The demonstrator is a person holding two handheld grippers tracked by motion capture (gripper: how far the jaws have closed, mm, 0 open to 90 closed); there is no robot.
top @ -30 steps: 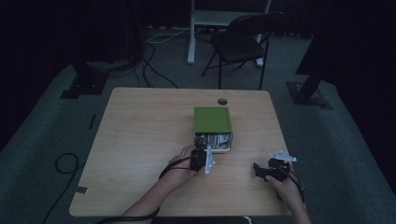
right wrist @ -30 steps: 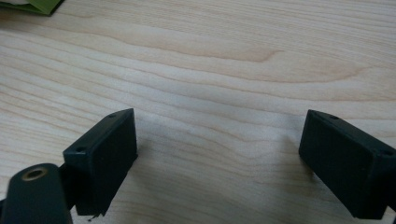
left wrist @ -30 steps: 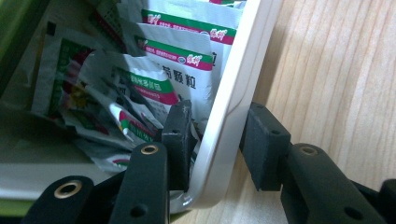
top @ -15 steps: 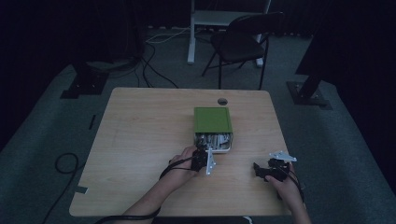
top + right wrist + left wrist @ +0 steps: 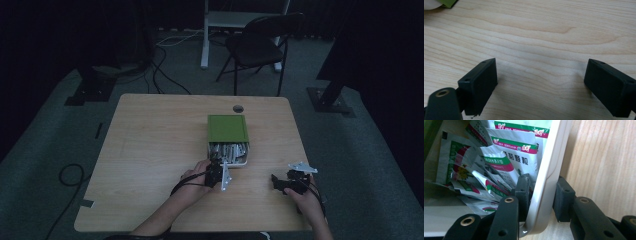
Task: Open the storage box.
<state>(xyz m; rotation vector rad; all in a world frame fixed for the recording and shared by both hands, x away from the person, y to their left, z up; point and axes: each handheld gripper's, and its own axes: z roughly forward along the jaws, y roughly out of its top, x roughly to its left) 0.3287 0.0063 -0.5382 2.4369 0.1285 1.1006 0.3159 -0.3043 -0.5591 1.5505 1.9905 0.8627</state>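
The white tray (image 5: 549, 177) is sitting near the middle of the table (image 5: 150, 145), slid partway out from under its green lid (image 5: 227, 128), with its open end facing you. It is holding a loose stack of sachets (image 5: 499, 165) printed in white, green and pink. Your left gripper (image 5: 218, 172) is clamping the near wall of this tray: in the left gripper view, one pad is pressing on the inner face beside the sachets and the other is pressing on the outer face, so the wall is standing pinched between the closed jaws. The jaws have just been closing onto that wall.

Your right gripper (image 5: 276, 181) is resting well apart from the tray, toward the right side of the table near its front edge. Its jaws are standing wide, and in the right gripper view bare wood is showing between the two pads (image 5: 480, 85). Beyond the table, a dark chair (image 5: 260, 45) is standing on the floor.
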